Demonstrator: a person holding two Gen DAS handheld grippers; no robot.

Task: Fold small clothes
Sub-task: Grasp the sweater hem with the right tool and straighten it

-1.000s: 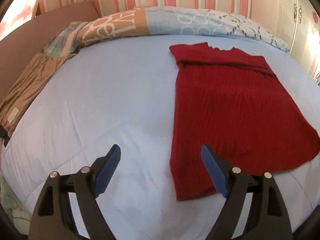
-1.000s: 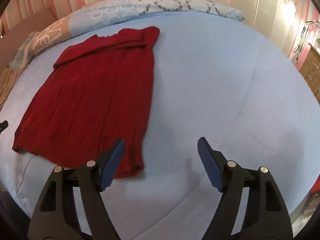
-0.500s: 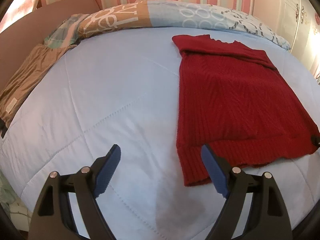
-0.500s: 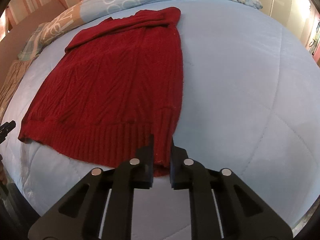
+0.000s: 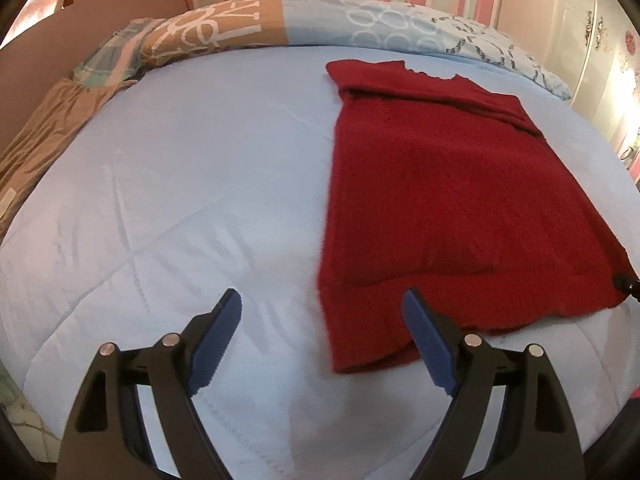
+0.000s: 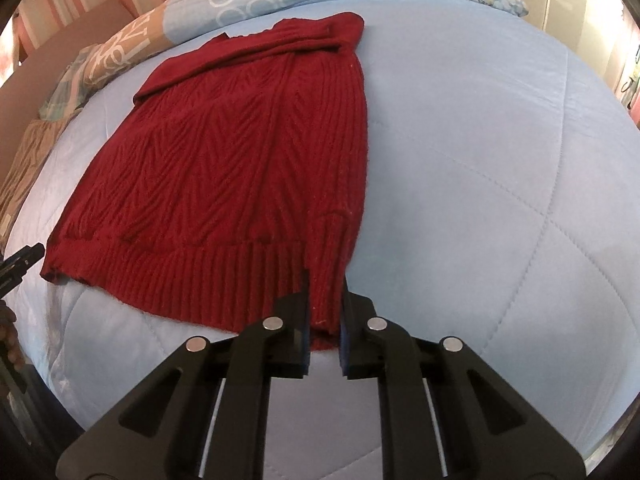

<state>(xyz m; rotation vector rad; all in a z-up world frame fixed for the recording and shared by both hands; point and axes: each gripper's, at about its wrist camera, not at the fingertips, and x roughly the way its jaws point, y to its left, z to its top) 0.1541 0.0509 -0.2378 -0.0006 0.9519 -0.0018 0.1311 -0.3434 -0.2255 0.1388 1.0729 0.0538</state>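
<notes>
A red knit sweater lies flat on a light blue quilt, neck toward the pillows, sleeves folded in. My left gripper is open, its jaws wide apart just above the sweater's near left hem corner, one blue pad over the quilt and the other over the ribbed hem. In the right wrist view the sweater fills the left half. My right gripper is shut on the sweater's near right hem corner, the ribbed edge pinched between its fingers.
Patterned pillows line the head of the bed. A brown cloth lies at the left edge beside a brown headboard panel. A striped pink wall stands behind. White furniture stands at the far right. The quilt's near edge drops off close to both grippers.
My right gripper closed on the sweater's right hem corner and now holds it slightly raised. My left gripper stayed open and moved closer to the left hem corner.
</notes>
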